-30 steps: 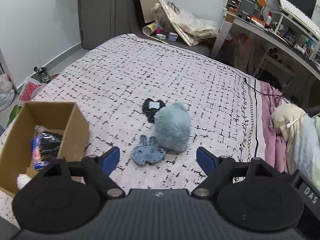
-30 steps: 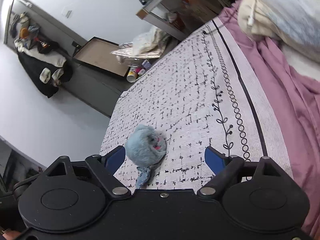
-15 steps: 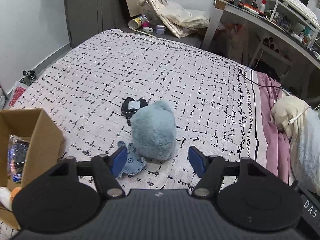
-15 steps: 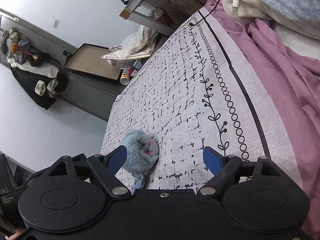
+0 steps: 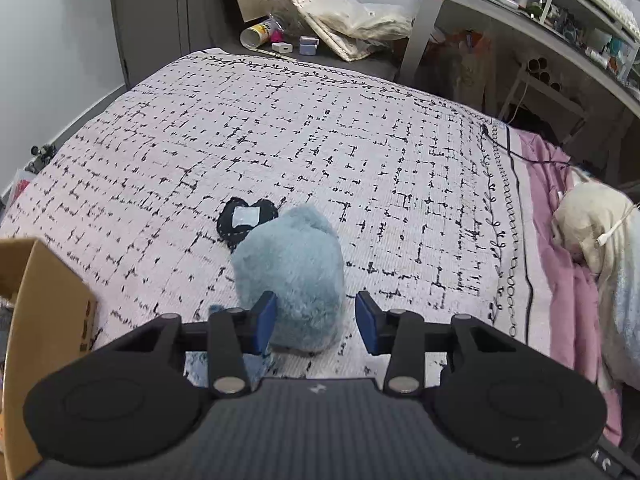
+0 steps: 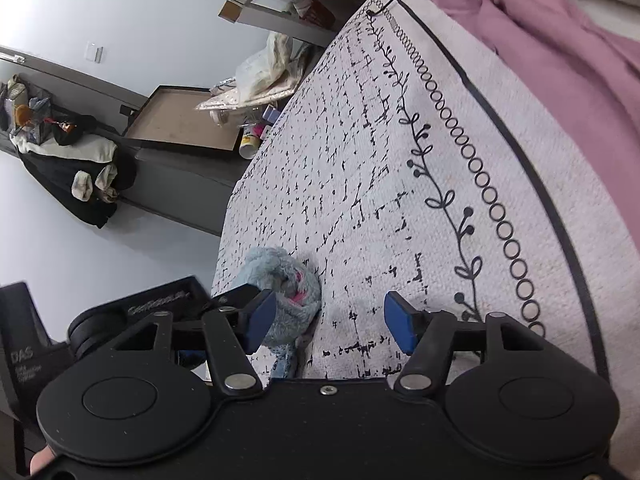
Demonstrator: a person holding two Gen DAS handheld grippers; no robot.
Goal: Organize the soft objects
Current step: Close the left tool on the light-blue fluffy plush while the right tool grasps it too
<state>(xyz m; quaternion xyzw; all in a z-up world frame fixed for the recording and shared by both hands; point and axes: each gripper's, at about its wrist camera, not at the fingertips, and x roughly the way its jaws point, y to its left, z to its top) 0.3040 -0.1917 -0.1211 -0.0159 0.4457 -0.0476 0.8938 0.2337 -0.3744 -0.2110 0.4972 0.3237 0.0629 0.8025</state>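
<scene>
A fluffy light blue plush toy (image 5: 294,276) lies on the patterned white bedspread (image 5: 320,152). My left gripper (image 5: 316,322) is open, its blue pads on either side of the plush's near end, the left pad touching the fur. A dark heart-shaped pad (image 5: 246,220) lies just behind the plush. A flat blue fabric toy (image 5: 232,360) lies beside it, mostly hidden under my left finger. My right gripper (image 6: 330,322) is open and empty above the bedspread; the plush (image 6: 286,292) and the left gripper (image 6: 168,304) show at its left.
A cardboard box (image 5: 40,320) stands at the left edge of the bed. A pink sheet (image 5: 568,280) and a cream pillow (image 5: 592,220) lie at the right. A desk (image 5: 520,20) and bags (image 5: 348,24) stand beyond the bed's foot.
My left gripper has moved forward and right from the box to the blue plush, and its fingers have narrowed around it. My right gripper has come lower toward the bedspread.
</scene>
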